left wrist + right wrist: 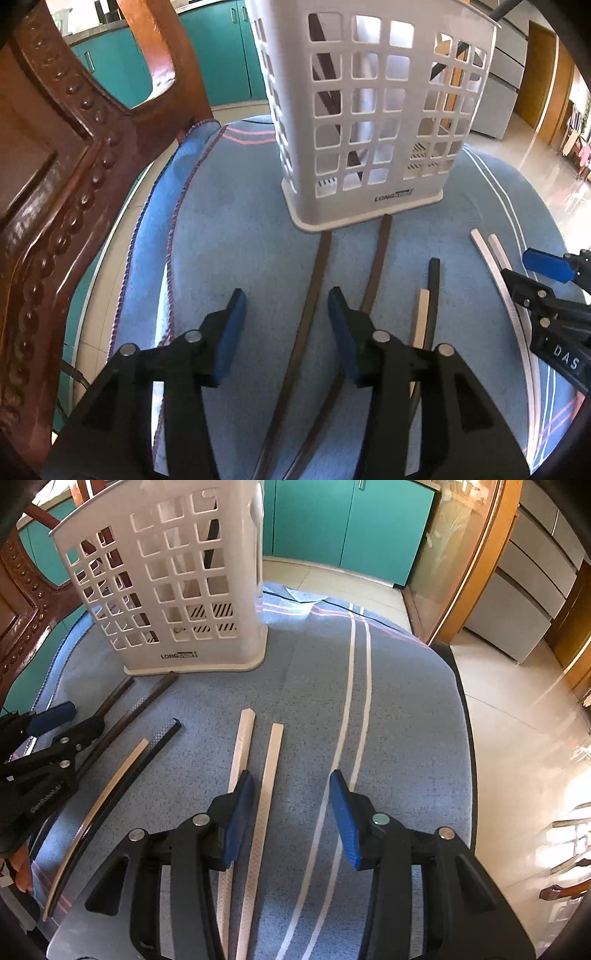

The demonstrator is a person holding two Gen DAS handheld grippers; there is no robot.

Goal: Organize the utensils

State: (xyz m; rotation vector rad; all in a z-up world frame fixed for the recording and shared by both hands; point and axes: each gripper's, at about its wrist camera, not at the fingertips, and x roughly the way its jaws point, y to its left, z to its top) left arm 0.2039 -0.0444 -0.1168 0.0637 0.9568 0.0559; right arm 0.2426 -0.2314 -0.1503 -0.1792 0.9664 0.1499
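A blue striped cloth (229,206) covers the work surface, with a carved wooden chair back (62,155) at its left edge. The white perforated utensil basket (373,110) stands upright at the far side of the cloth; at least one dark chopstick (325,99) leans inside it, seen through the holes. In the left wrist view, the left gripper (287,306) hangs over the cloth with its jaws partly apart and nothing pressed between the blue pads. Two brown chopsticks lie flat with their long axes running from the near edge toward the basket: the left brown chopstick (314,280) passes through the gap between the fingers, and the right brown chopstick (378,258) runs under the right finger, its far tip just at the basket base. To their right lie a black chopstick (433,295) and a shorter-looking pale chopstick (421,314), side by side and roughly parallel, far ends toward the basket. In the right wrist view, two light wooden chopsticks lie parallel, pointing away toward the far edge: the outer light chopstick (242,746) runs beneath the left finger, and the inner light chopstick (267,775) lies within the gap. The right gripper (291,786) is partly open above them, pads clear of both.
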